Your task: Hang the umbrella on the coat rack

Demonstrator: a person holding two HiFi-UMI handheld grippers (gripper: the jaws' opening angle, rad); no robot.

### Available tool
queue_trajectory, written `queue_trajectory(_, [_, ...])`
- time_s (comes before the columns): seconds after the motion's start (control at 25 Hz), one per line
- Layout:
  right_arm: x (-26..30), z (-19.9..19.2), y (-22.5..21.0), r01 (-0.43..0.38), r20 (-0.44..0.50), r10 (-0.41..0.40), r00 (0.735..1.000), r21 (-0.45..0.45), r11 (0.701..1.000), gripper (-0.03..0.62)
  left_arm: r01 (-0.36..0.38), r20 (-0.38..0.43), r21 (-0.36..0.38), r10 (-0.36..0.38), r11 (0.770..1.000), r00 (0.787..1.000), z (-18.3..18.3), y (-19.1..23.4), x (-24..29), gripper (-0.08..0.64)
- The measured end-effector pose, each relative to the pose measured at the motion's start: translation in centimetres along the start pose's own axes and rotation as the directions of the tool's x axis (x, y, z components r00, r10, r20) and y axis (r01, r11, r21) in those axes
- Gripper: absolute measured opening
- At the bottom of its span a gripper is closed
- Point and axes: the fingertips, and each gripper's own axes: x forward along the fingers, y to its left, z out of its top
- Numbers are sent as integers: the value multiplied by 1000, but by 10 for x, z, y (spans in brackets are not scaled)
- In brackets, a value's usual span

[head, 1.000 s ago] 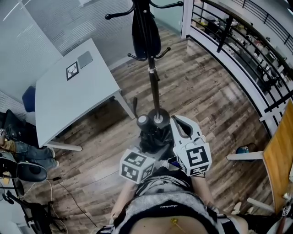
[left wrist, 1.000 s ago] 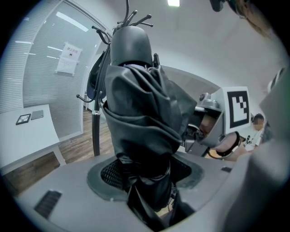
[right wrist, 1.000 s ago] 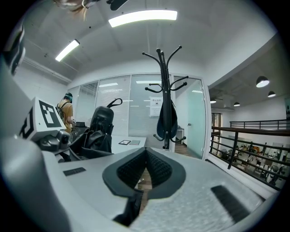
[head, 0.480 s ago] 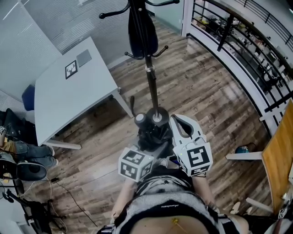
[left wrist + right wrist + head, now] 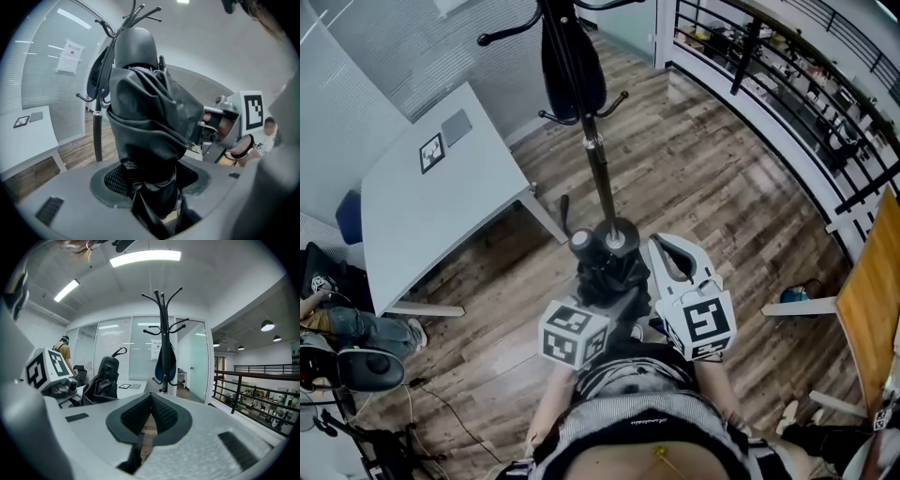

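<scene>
**A:** The folded black umbrella [image 5: 145, 126] is upright in the left gripper [image 5: 150, 187], fingers clamped on its bunched canopy, near the coat rack [image 5: 598, 178].

**B:** It looks light, but that fabric is soft and may slip. I'd grip the stiff handle instead. And the right gripper [image 5: 151, 416]?

**A:** Fingers pressed together, holding nothing.

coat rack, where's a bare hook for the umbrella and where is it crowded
On the coat rack the top prongs, the curved side arms and the small low hooks are bare. A dark bag hangs close along the pole, crowding the middle. The left gripper holds the umbrella.
</scene>
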Motion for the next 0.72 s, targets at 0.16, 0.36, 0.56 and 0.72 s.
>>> queue_trajectory(0.16, [12,5,-8,11,-1,-11,1000,-5,1000,3,14,-2,5,-14,1000,1000,9,10,9,249])
queue_trajectory(0.36, [31,9,-15,28,9,-28,1000,4,1000,3,29,-16,26,-28,999,999,19,22,18,249])
queue_trajectory(0.56, [49,14,-20,28,19,-28,999,1,1000,3,48,-27,37,-47,998,999,29,33,32,249])
queue_trajectory(0.72, [61,17,-29,50,23,-50,998,2,999,3,74,-31,49,-72,996,997,39,41,41,249])
